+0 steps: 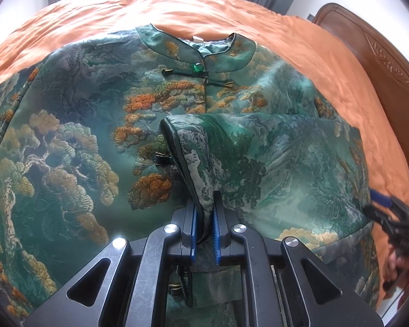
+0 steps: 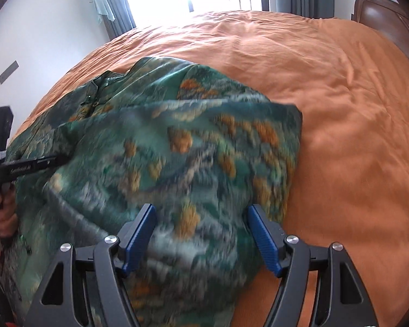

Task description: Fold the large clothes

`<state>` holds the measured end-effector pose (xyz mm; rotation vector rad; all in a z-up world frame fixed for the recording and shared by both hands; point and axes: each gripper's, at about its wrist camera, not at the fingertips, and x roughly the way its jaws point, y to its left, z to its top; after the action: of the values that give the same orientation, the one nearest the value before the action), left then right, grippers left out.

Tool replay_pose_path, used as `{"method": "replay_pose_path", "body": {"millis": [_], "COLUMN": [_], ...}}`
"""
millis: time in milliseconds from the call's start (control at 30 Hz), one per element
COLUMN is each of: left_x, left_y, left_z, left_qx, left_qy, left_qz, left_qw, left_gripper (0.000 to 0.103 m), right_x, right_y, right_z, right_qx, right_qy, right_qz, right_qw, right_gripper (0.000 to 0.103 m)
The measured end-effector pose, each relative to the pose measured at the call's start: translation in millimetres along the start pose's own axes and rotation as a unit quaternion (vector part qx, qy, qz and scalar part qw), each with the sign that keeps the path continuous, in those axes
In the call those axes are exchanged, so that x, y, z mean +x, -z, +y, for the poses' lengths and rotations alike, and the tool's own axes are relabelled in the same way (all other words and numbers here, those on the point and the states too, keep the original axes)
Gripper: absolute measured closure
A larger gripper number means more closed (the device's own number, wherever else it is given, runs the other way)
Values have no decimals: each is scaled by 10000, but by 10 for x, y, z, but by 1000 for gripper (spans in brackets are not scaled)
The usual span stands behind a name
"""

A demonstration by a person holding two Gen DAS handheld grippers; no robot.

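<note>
**Sleeve fold in hand; right side not yet gripped**

The green patterned garment point(image 1: 101, 125) lay face up on the orange bedspread point(image 1: 313, 54), collar away from the person. The left gripper point(image 1: 204, 218) was clamped on a piped edge of the cloth, lifting it over the body, evidently to lay a fold inward. The right gripper point(image 2: 201, 234) hung over the garment's near right portion, jaws apart and holding nothing, probably positioned to take that side.
</note>
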<state>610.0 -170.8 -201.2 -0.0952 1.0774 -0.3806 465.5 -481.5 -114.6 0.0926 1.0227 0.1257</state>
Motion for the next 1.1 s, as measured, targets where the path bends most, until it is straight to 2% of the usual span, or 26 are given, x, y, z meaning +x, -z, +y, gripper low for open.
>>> {"method": "replay_pose_path", "body": {"millis": [200,500,600,700,767,867,1100], "left_x": [50,81,54,-13,-68,-188,-604], "left_y": [9,10,25,31,35,54,129], "left_z": [-27,-78,-116,-128,-125,-94,-20], "left_qx": [50,81,129,182,209,218,176], "left_qy": [-106,-300,-377,-521,-603,-706,-889], "left_qz": [4,-13,-64,-146,-202,-329,-674], "left_qw": [9999,9995,9992,9984,9978,9967,9936], "left_gripper": [94,93,89,78,58,38,17], "right_x": [-11,213,213,199,181,111,-172], "right_y": [234,243,231,248,247,264,364], "right_z": [30,58,52,72,86,103,143], "right_qx": [92,-28,-30,-9,-6,8,-46], "right_qy": [155,287,288,308,352,424,602], "right_qz": [65,292,283,269,253,165,157], "right_qw": [9998,9992,9992,9992,9991,9990,9981], "right_gripper": [31,30,30,30,30,29,29]}}
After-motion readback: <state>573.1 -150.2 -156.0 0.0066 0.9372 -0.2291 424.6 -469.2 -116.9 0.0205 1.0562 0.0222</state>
